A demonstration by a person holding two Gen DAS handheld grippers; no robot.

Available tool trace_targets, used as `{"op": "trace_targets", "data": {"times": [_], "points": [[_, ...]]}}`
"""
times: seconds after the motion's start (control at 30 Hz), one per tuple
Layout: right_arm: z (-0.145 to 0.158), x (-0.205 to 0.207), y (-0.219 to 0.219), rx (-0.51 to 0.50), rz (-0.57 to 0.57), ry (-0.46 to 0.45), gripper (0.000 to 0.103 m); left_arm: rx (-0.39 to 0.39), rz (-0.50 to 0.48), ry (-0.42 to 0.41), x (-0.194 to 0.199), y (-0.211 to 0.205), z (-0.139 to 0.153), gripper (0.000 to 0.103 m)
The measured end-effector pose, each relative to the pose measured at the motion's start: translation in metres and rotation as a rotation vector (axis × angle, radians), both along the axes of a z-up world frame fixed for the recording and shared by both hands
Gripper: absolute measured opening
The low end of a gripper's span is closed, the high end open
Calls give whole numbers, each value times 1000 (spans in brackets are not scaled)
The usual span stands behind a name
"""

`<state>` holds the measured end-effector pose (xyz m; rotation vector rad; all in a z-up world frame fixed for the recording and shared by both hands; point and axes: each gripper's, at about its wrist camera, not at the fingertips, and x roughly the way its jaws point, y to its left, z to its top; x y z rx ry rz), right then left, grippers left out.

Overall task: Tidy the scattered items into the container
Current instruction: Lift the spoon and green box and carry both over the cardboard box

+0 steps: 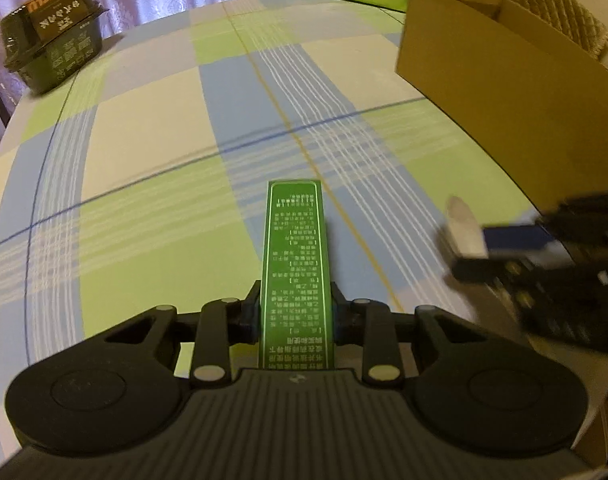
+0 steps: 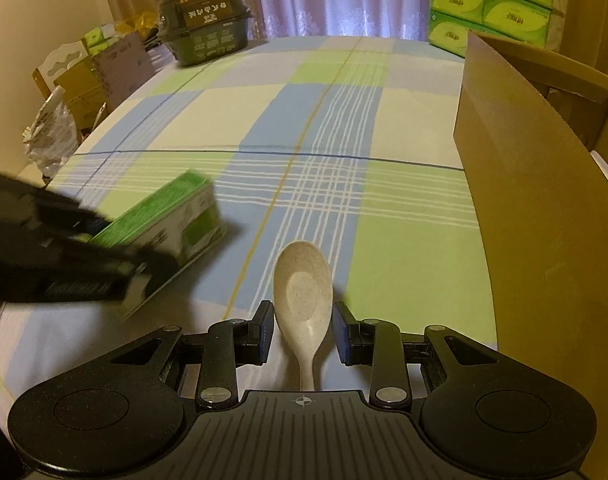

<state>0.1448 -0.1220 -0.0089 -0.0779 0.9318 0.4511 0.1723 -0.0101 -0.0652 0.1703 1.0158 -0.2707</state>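
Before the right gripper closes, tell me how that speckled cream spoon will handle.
The speckled cream spoon looks like rigid, light plastic. Its smooth, rounded bowl may slip or swivel between the right gripper pads, which stand apart around it. Unlikely to roll.

Middle of the checked tablecloth (image 2: 263,120) lies bare from the near edge to the far end, wide passage there. Right side is walled by the cardboard box (image 2: 544,216), its tall brown side standing on the table; its top is open. Far left corner holds a dark food tub (image 2: 205,24), far right a stack of green tissue packs (image 2: 492,4), and near the front the green carton (image 2: 171,216) and the spoon (image 2: 301,292) take room between the two grippers.
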Motion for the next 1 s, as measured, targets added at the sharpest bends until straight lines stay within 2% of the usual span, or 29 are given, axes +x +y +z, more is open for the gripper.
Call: {"op": "trace_targets", "data": {"times": [0.17,0.53,0.83,1.0], "points": [[0,-8,3,-1,13,5,34,-8,22,18,-28,1,2,25],[-13,-11,4,-34,1,29,34,33,-18,38,-21,-6,-8,26],[-15,-13,9,-72,19,-16,34,-14,10,12,-31,1,-5,25],[1,-19,9,-55,12,-64,34,-45,31,-15,-40,4,8,25]]}}
